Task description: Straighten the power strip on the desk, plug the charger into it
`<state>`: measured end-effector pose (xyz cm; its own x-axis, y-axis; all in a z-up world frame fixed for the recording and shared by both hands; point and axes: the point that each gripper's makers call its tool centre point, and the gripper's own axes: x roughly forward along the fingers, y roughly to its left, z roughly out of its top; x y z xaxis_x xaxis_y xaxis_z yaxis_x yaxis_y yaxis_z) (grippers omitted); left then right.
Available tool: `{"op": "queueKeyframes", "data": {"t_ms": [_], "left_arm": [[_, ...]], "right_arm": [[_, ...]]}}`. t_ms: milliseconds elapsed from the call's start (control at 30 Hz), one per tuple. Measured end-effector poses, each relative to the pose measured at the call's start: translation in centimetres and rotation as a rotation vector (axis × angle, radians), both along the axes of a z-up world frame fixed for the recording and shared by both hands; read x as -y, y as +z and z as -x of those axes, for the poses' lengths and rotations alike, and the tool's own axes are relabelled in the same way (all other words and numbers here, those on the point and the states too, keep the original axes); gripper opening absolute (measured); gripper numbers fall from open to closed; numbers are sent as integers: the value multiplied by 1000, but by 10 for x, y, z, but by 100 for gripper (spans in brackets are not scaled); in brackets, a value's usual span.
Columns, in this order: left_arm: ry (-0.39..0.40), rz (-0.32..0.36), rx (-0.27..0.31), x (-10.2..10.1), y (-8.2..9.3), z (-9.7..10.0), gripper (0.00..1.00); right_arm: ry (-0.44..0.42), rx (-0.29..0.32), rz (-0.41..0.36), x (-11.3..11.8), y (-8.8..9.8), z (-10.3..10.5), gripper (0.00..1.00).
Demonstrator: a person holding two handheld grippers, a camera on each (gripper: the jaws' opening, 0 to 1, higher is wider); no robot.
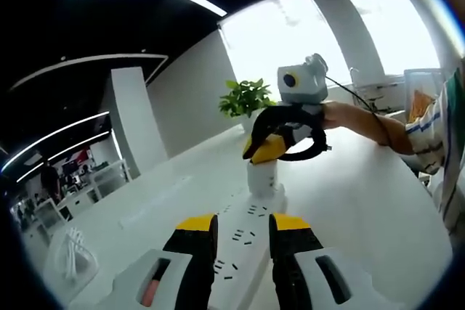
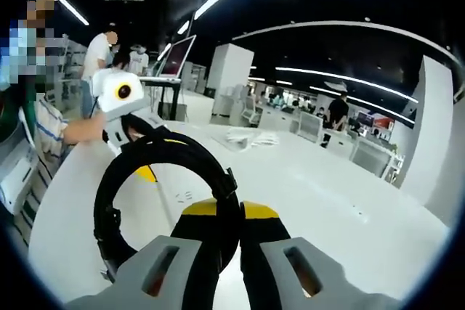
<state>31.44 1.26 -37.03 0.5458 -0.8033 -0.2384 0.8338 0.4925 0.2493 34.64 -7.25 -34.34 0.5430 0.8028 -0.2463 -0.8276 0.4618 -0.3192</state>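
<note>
While the left hand-held gripper [image 1: 243,234] hovers low over the white bench [image 1: 363,201], its yellow-tipped jaws stand apart, one on each side of the strip [image 1: 243,241], with nothing between them but the strip's socket face below. The strip lies flat on the bench and runs away from this gripper toward the far edge, where a potted plant [image 1: 247,98] stands. At the strip's far end a white charger [image 1: 261,177] stands upright on it, seated on a socket. In the left gripper view the right hand-held gripper [image 1: 270,149] comes in from the right, held by a hand [image 1: 341,115], and sits right on top of the charger; its yellow tips touch the charger's top, and a black coiled cable [image 1: 301,136] loops around them.

In the right gripper view that gripper's own jaws [image 2: 229,212] are nearly together, pinched on the black cable [image 2: 167,179], which curls in a wide ring to the left. The charger below is hidden by the jaws. Beyond the ring the left gripper [image 2: 145,172] shows at the near-left edge of the bench, held by a hand [image 2: 83,130]. A bundle of white cable [image 1: 73,252] lies at the bench's left edge in the left gripper view.
</note>
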Motion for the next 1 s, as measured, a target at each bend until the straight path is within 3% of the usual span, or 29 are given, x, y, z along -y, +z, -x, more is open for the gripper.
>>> {"op": "queueKeyframes", "data": {"t_ms": [100,233,333,400,467,533,633,800,867,1000], "left_arm": [[6,-3,-3,-1,-2,-2,29],[6,1,-9,-1,-2,-2,29],[6,-1,-12,0,-4,-3,29],[5,-2,-16,0,-5,-3,29],[4,-5,-18,-1,-6,-3,29],[6,-7,-17,-1,-6,-4,29],[6,-2,-17,-1,-5,-3,29],[4,-5,-12,-1,-4,-2,29],[1,-6,-10,0,-4,-1,29],[1,-5,-13,0,-4,-2,29]], "right_arm": [[-2,20,21,0,1,0,7],[0,-39,-24,2,1,-9,7],[1,-39,-11,0,1,-10,7],[7,-27,-8,0,-1,-3,7],[11,39,32,-1,0,2,7],[6,31,33,-3,0,1,6],[4,-32,-23,0,0,-8,6],[11,-32,-7,0,-1,-4,7],[11,-1,9,-1,-1,0,7],[6,-19,7,-1,0,-2,7]]}}
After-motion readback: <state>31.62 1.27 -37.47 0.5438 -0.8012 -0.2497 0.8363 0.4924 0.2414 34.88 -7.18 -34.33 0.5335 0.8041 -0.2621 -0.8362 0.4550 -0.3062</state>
